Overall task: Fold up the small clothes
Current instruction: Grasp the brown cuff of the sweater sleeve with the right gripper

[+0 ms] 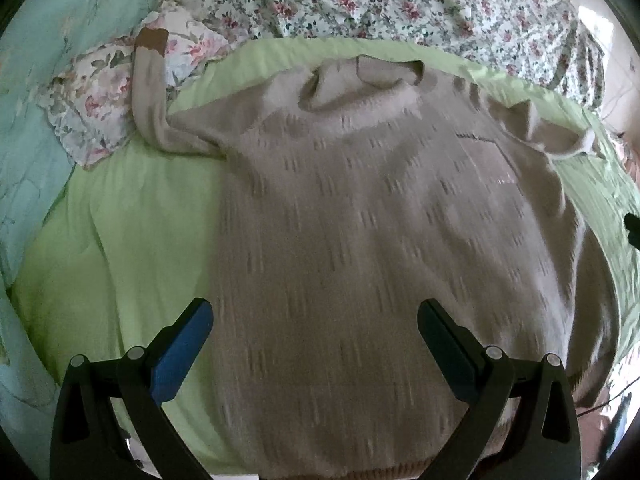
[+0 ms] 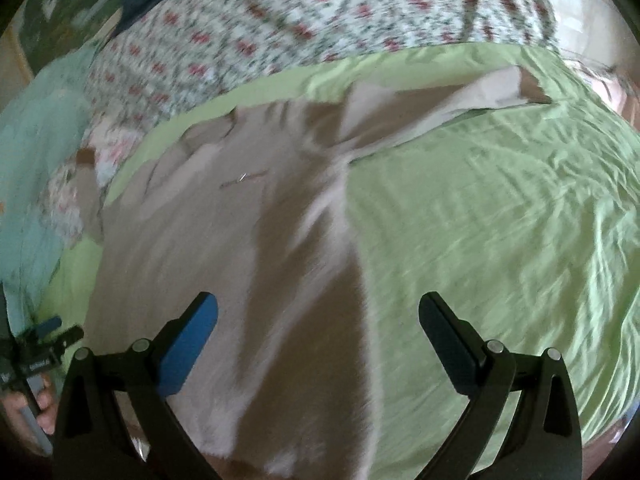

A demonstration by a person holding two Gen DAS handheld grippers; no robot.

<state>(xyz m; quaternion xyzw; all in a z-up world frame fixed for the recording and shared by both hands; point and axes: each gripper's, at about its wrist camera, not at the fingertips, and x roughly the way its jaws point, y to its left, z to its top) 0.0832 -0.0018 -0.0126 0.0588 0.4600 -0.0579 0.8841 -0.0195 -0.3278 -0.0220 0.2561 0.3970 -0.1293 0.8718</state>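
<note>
A beige knit sweater [image 1: 360, 220] lies spread flat on a green sheet [image 1: 120, 220], neck away from me. Its left sleeve [image 1: 150, 92] runs up onto a floral pillow; its right sleeve [image 1: 560, 136] lies bunched at the right. My left gripper [image 1: 316, 316] is open and empty, above the sweater's lower body. In the right wrist view the sweater [image 2: 240, 260] fills the left half, its right sleeve [image 2: 440, 100] stretched out on the green sheet [image 2: 500, 240]. My right gripper [image 2: 318, 316] is open and empty above the sweater's right side edge. The left gripper [image 2: 44, 340] shows at far left.
A floral quilt [image 1: 380, 0] lies bunched along the far side of the bed. A floral pillow [image 1: 104, 96] and a teal cover [image 1: 36, 120] lie at the left. Bare green sheet spreads to the right of the sweater.
</note>
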